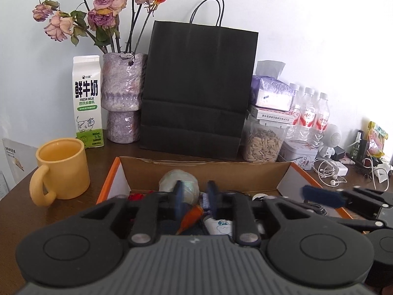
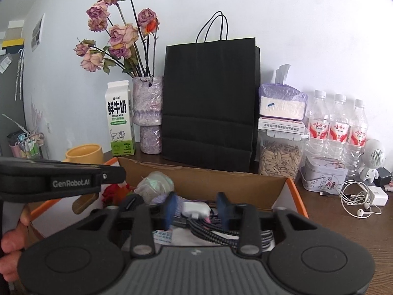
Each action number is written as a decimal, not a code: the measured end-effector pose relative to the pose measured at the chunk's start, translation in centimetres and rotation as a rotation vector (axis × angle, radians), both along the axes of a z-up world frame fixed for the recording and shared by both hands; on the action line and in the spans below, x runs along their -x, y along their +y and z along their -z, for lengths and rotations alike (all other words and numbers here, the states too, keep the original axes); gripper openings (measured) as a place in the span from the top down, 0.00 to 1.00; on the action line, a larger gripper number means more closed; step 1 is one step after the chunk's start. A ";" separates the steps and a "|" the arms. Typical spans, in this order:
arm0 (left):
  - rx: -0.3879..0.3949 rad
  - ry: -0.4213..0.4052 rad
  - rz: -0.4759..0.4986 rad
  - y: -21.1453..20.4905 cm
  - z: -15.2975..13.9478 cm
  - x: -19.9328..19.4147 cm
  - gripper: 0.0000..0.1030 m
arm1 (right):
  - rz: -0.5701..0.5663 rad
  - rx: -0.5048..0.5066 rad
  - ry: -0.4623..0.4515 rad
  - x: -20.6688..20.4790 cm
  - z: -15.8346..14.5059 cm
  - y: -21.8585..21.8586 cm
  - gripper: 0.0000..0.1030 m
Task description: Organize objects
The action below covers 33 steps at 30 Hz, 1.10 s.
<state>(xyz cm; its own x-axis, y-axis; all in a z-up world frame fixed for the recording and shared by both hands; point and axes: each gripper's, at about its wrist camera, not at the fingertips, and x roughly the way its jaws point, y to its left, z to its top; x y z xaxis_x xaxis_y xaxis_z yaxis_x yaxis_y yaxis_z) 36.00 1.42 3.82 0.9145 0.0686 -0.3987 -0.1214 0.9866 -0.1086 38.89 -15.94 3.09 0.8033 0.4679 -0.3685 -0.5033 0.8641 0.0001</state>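
An open cardboard box with orange edges lies on the brown table, filled with small items. My left gripper hovers over its near part, open, with nothing pressed between the blue pads. Beyond it lie a pale shiny bundle, a red item and an orange piece. My right gripper is open over the box's right half, above a white charger and a braided cable. One of its blue pads shows in the left wrist view.
A yellow mug stands left of the box. Behind are a milk carton, a vase of dried roses, a black paper bag, a seed jar and water bottles. Earphones and a tin lie right.
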 end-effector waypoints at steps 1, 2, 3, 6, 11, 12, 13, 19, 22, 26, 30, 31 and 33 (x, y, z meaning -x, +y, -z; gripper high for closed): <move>0.000 -0.006 -0.014 0.1 -0.1 0.1 0.26 | 0.013 0.002 -0.007 0.1 0.0 -0.2 0.25; -0.006 -0.019 -0.028 0.2 -0.1 0.3 0.00 | 0.029 0.001 -0.018 0.2 -0.1 -0.4 0.07; -0.020 -0.036 -0.044 0.1 -0.3 0.5 0.00 | 0.043 0.001 -0.029 0.3 -0.1 -0.6 0.00; -0.031 -0.036 -0.052 0.1 -0.6 0.6 0.00 | 0.048 0.008 -0.019 0.1 -0.3 -0.8 0.00; -0.056 -0.012 -0.055 -0.1 -0.8 1.2 0.00 | 0.051 0.000 0.002 0.2 -0.4 -1.3 0.00; -0.061 -0.005 -0.060 -0.2 -0.9 1.4 0.00 | 0.048 -0.002 0.002 0.5 -0.5 -1.4 0.00; -0.061 0.001 -0.063 -0.1 -1.0 1.7 0.00 | 0.045 -0.003 0.000 0.8 -0.6 -1.5 0.00; -0.037 0.044 -0.070 0.0 -1.4 5.0 0.00 | 0.025 -0.020 0.006 3.7 -1.6 -3.1 0.00; -0.046 0.051 -0.071 -0.4 -1.5 7.1 0.00 | 0.026 -0.028 0.012 5.6 -2.0 -4.3 0.00; -0.049 0.071 -0.072 -1.0 -1.1 10.1 0.00 | 0.035 -0.032 0.037 8.0 -2.0 -5.8 0.00; -0.046 0.101 -0.072 -1.3 -0.4 12.6 0.00 | 0.040 -0.033 0.070 10.4 -1.6 -7.1 0.00; -0.046 0.108 -0.072 -1.4 -0.3 13.2 0.00 | 0.042 -0.034 0.078 10.9 -1.5 -7.4 0.00; -0.047 0.121 -0.072 -1.6 0.1 14.4 0.00 | 0.043 -0.037 0.096 11.7 -1.4 -7.8 0.00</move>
